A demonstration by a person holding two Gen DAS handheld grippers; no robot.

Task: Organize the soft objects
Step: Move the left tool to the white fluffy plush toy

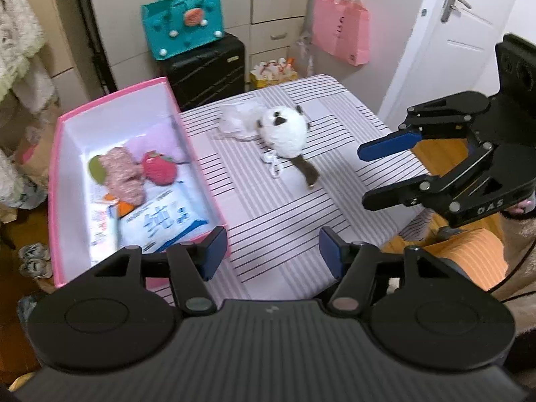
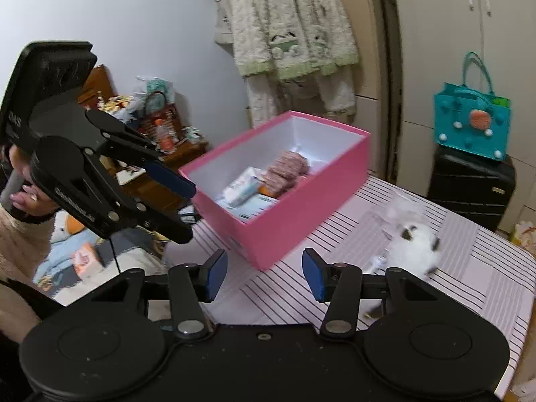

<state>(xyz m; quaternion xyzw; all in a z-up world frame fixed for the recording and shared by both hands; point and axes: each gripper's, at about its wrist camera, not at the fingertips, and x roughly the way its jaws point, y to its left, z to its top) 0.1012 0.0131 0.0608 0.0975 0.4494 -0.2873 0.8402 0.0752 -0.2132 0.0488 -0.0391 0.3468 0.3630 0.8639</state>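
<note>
A pink box stands open on the left of the striped table. Inside lie a pink knitted piece, a red strawberry plush and a tissue pack. A white plush toy with a brown tail lies on the table to the right of the box, next to a clear plastic bag. My left gripper hovers open and empty by the box's near corner. My right gripper is open and empty too, on the near side of the plush.
A black suitcase with a teal handbag on top stands behind the table. A pink paper bag hangs on the cabinet, beside a white door. A person's orange-clad leg is at the table's right edge.
</note>
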